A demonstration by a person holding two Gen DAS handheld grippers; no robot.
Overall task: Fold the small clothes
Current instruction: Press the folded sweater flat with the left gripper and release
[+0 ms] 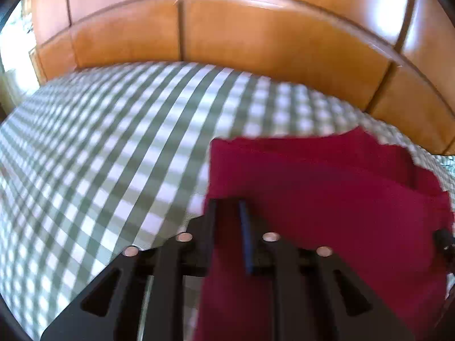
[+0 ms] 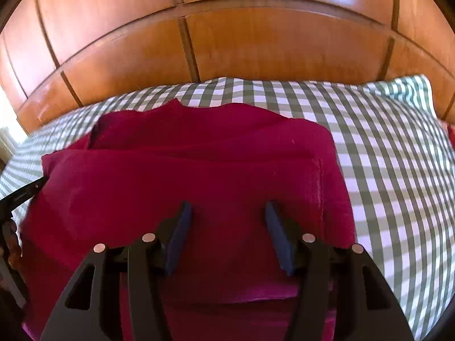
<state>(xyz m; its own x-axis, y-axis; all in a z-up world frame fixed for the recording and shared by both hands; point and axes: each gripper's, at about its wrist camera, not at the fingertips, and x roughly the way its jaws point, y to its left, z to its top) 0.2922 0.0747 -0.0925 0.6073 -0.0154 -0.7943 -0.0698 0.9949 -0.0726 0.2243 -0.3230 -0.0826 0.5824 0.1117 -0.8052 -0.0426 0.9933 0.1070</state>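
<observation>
A dark red garment (image 1: 327, 184) lies folded on the green-and-white checked bed cover (image 1: 113, 142). In the left wrist view my left gripper (image 1: 227, 203) hovers at the garment's left edge. Its jaws stand a little apart, with red cloth showing in the gap and no pad visibly pressing. In the right wrist view my right gripper (image 2: 227, 207) is open over the near middle of the garment (image 2: 184, 170), with both blue pads (image 2: 182, 227) clear of the cloth. The picture is blurred in the left wrist view.
A wooden panelled headboard (image 2: 256, 42) rises behind the bed. The checked cover (image 2: 384, 156) stretches to the right of the garment, with a raised corner (image 2: 412, 91) at the back right. Part of the left gripper (image 2: 25, 193) shows at the garment's left edge.
</observation>
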